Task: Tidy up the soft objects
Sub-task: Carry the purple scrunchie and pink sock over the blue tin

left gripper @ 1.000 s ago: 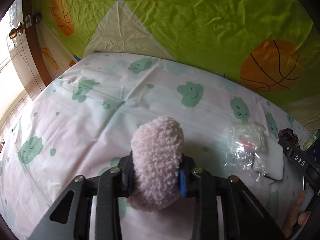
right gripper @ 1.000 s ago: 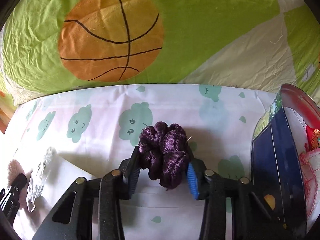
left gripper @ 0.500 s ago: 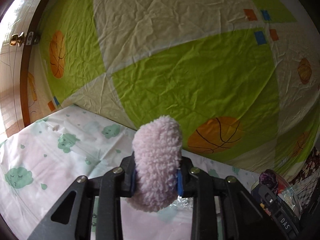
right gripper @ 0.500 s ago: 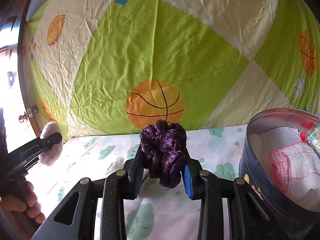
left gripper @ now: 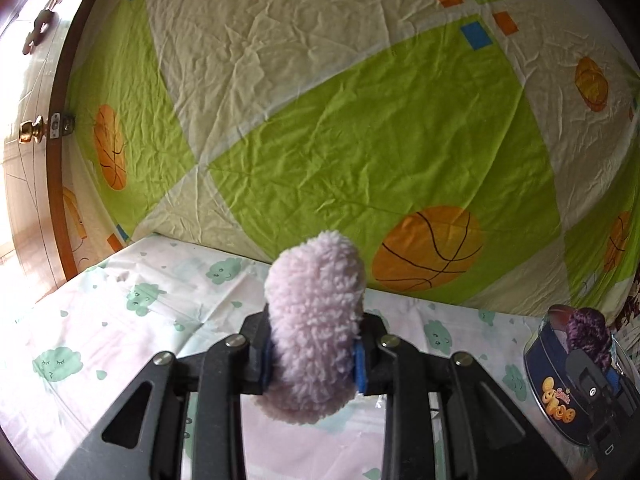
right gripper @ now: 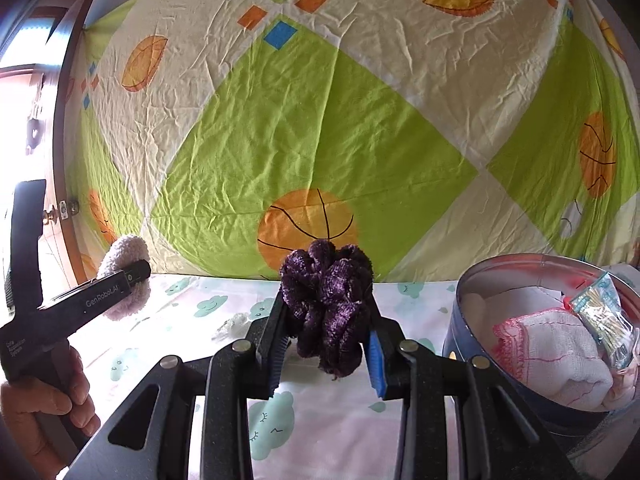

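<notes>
My left gripper (left gripper: 312,364) is shut on a fluffy pale pink scrunchie (left gripper: 316,320), held up above the cloud-print sheet (left gripper: 120,320). My right gripper (right gripper: 326,344) is shut on a dark purple velvet scrunchie (right gripper: 328,300). A round dark blue tin (right gripper: 480,344) stands just right of the right gripper, with a white cloth with pink edging (right gripper: 556,344) and a small plastic packet (right gripper: 604,316) inside. In the left wrist view the tin (left gripper: 556,396) sits at the far right, with the purple scrunchie (left gripper: 588,332) above its rim. The pink scrunchie (right gripper: 124,264) also shows at the left of the right wrist view.
A green and cream sheet with basketballs (left gripper: 360,140) hangs as a backdrop behind the bed. A wooden door with a brass knob (left gripper: 30,130) is at the far left. A hand (right gripper: 44,408) grips the left tool's handle. A clear plastic wrapper (right gripper: 234,324) lies on the sheet.
Both grippers have lifted and tilted up from the sheet, each keeping its scrunchie. The right one has swung toward the tin, which now shows its open top.
</notes>
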The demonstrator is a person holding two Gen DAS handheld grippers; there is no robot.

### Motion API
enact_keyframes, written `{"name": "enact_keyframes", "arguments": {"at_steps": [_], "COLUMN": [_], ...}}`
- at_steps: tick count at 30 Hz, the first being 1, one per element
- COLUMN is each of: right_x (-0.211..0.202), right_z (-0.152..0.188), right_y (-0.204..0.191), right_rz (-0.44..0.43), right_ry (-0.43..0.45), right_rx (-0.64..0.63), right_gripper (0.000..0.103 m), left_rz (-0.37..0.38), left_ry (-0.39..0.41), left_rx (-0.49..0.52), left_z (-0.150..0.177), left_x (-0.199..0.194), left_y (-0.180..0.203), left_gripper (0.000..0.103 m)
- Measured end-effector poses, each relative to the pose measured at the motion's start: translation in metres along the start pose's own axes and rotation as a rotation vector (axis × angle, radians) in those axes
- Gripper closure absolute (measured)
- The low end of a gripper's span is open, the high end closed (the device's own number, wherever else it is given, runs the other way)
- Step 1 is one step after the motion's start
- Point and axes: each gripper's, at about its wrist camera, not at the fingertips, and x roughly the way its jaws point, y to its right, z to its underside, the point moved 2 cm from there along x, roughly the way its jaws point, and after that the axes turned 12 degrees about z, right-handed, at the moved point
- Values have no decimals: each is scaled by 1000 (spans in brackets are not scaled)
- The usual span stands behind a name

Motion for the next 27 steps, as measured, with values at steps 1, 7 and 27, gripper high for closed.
{"name": "enact_keyframes", "arguments": {"at_steps": [1,7,27], "right_x": [-3,-24,-57], "right_z": [0,3,7], "right_y": [1,9,47], "right_rz": [6,42,44], "right_ry": [10,60,115], "right_rx": [-5,-46,-101], "right_gripper": [67,67,66], "left_rz": [20,173,409], "left_ry": [5,56,61], "left_rx": [0,-9,26], "left_z": [1,0,17], "left_x": [-1,-13,-30], "left_y": [1,18,80], "left_gripper": [75,75,75]}}
